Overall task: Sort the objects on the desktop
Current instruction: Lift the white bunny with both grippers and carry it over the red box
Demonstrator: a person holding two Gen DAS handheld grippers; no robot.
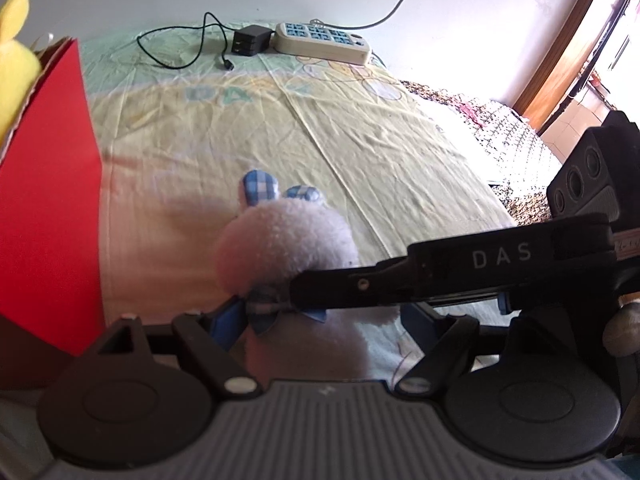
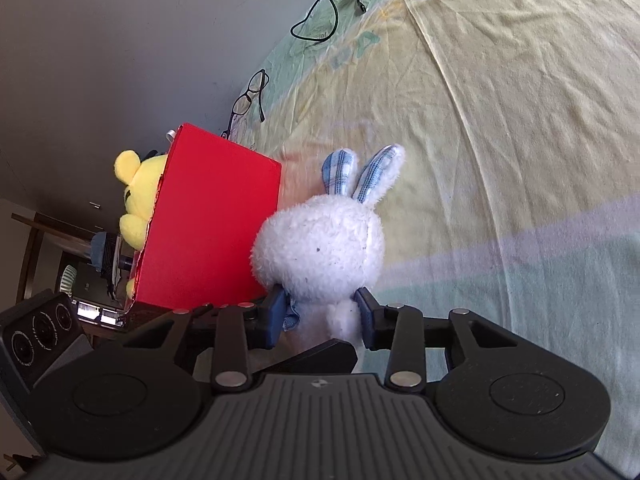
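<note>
Sorting stock, surface: a bed with a yellow-green sheet (image 1: 400, 152). Item 1, yellow plush toy (image 2: 138, 196): already stowed in the red box (image 2: 216, 220), head showing above the rim; counted as done. Item 2, white plush rabbit (image 2: 320, 248) with blue checked ears: upright just beside the box wall, not yet inside. Right gripper (image 2: 322, 314): blue fingers (image 2: 276, 316) clenched on the rabbit's neck from both sides, grasping it. Left gripper (image 1: 320, 320): fingers (image 1: 226, 320) standing on either side of the rabbit's lower body; whether they press it cannot be told. Unsorted and well apart near the wall: 1 black charger with cable (image 1: 248, 40), 1 power strip (image 1: 320, 42), 1 pair of glasses (image 2: 250, 96). Judged status: 1 toy boxed, rabbit in hand, the rest pending if they belong to the sort.
</note>
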